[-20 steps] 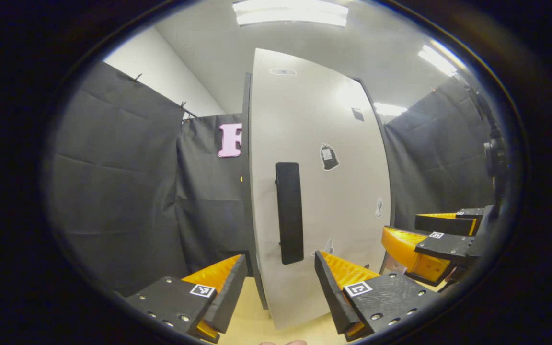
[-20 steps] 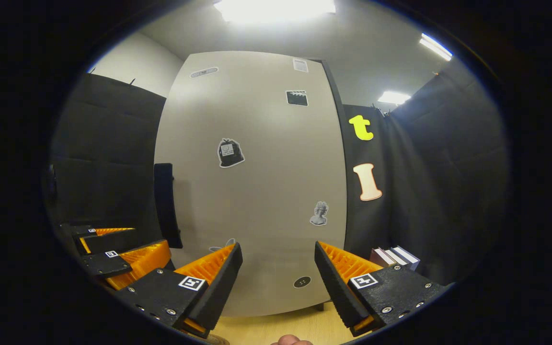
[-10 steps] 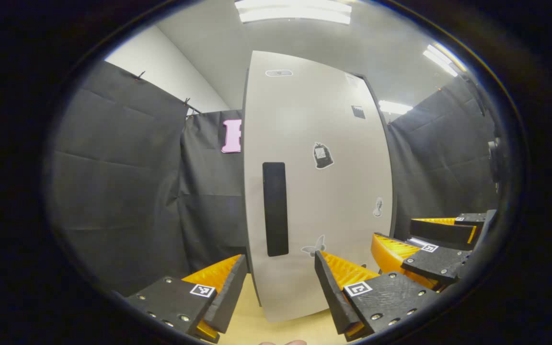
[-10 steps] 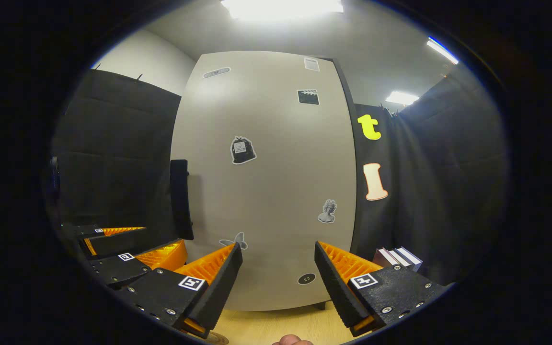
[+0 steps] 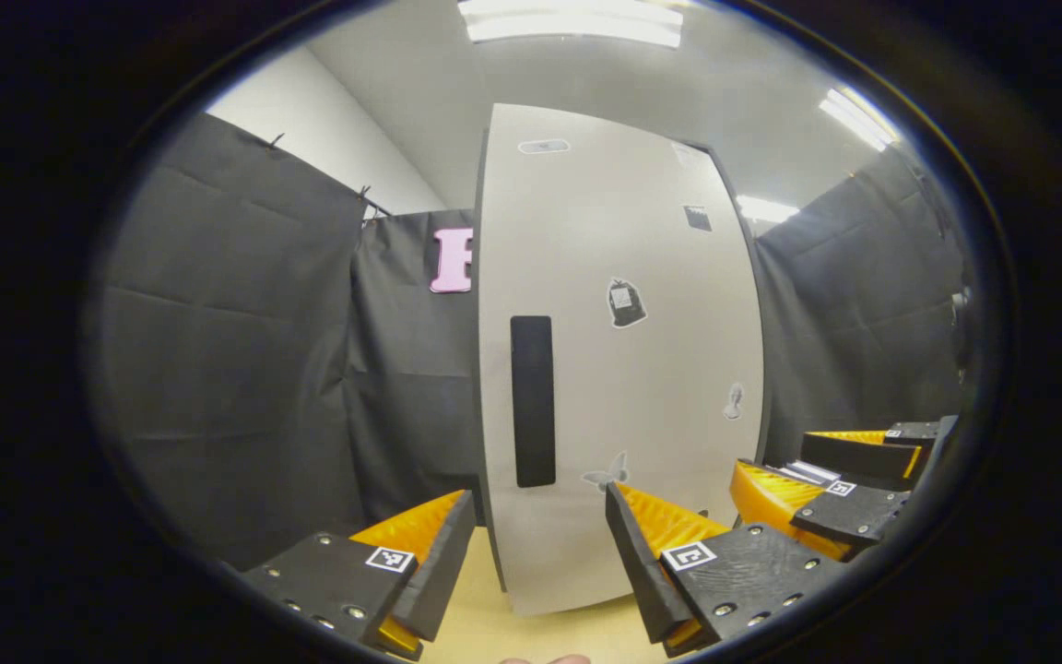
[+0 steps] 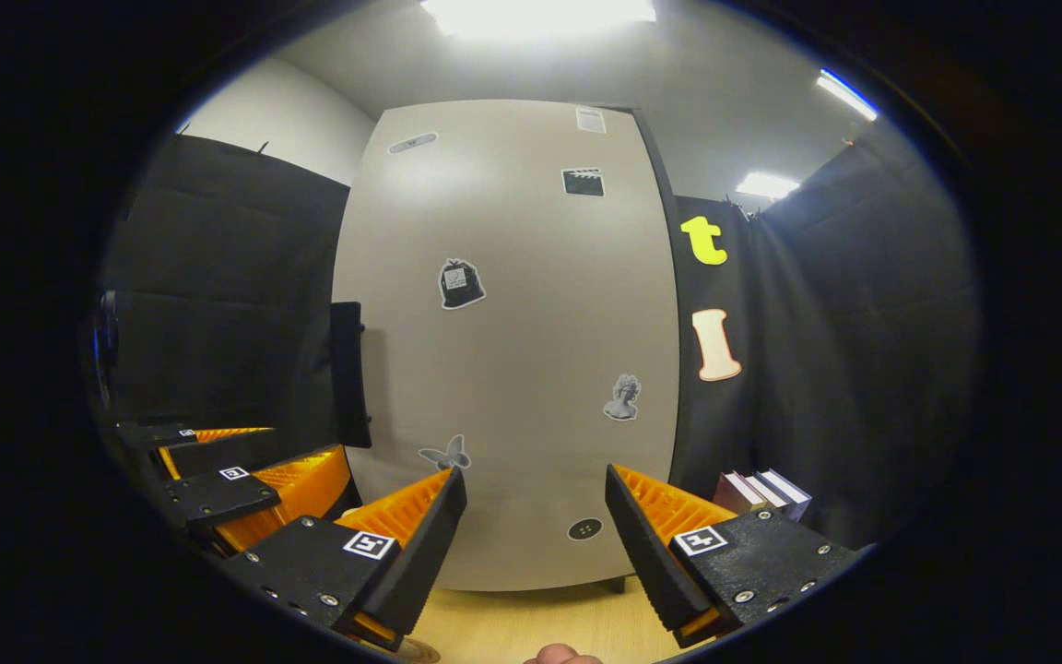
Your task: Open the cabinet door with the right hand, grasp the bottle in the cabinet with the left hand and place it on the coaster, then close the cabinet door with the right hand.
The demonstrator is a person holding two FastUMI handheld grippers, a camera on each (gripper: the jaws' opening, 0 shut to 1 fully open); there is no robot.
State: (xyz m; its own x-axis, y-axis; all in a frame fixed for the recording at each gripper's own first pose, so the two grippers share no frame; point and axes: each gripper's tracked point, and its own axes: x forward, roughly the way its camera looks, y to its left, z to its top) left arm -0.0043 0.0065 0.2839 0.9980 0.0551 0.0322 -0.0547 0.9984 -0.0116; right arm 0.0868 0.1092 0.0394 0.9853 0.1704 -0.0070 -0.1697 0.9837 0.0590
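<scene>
The pale grey cabinet door (image 5: 642,369) stands upright in front of me with small stickers on it, and it looks shut, hiding the inside. Its black vertical handle (image 5: 532,401) is near the door's left edge. My left gripper (image 5: 536,553) is open and empty, a short way in front of the door below the handle. In the right gripper view the same door (image 6: 513,350) faces me, with the handle (image 6: 347,373) at its left edge. My right gripper (image 6: 536,544) is open and empty before the door's lower part, with the left gripper (image 6: 236,480) beside it on the left.
A light wooden tabletop (image 6: 531,618) runs under the cabinet. A few books (image 6: 761,493) lie to the right of the cabinet. The right gripper (image 5: 826,498) shows at the right of the left gripper view. Black cloth walls close in both sides.
Both grippers have drawn back slightly from the door and shifted a little, so more of its lower part shows. The fingers stayed open. The door looks the same.
</scene>
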